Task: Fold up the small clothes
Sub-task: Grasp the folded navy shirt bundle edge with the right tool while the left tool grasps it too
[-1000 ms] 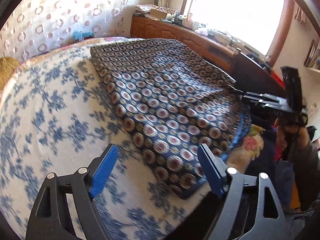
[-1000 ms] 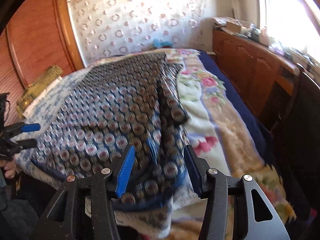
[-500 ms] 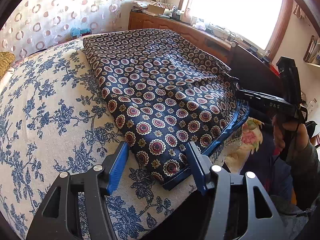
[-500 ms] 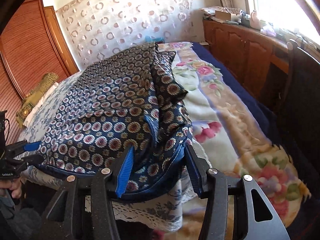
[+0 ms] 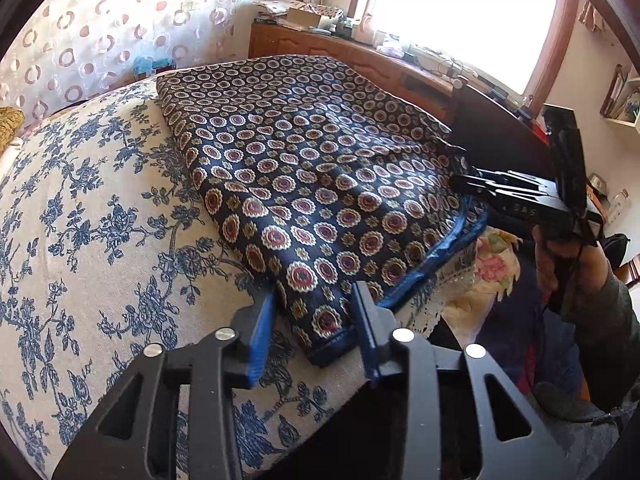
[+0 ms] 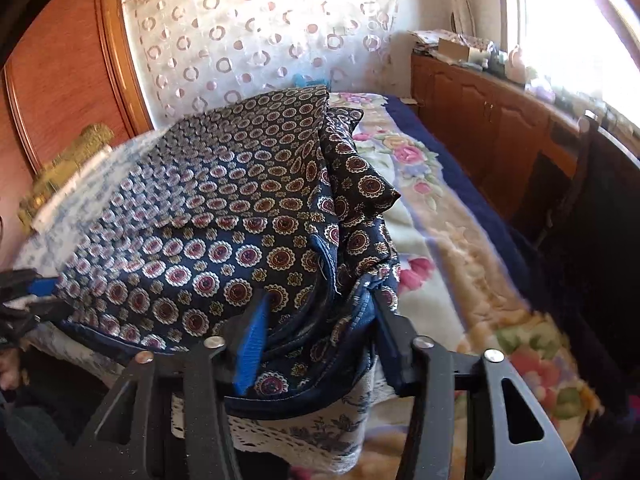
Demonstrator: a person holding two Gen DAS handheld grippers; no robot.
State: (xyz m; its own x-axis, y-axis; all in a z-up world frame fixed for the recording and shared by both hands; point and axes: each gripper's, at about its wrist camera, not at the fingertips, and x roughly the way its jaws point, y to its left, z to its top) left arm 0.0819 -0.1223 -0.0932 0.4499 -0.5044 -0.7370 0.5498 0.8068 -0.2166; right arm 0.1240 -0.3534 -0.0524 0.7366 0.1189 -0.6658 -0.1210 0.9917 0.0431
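A navy cloth with red and gold medallions lies spread on the bed; it also shows in the right wrist view, bunched in folds at its near right corner. My left gripper is open, its blue fingers either side of the cloth's near left corner. My right gripper is open, with the bunched blue-trimmed corner between its fingers. The right gripper also shows in the left wrist view at the cloth's right edge; the left gripper shows at the left edge of the right wrist view.
The bed has a blue floral cover on the left and a pink flowered blanket on the right. A wooden cabinet with clutter runs under the window. A wooden wardrobe stands at the back left.
Both grippers have moved forward onto the cloth's near corners and their fingers have narrowed around the fabric edge. The cloth lies much as before.
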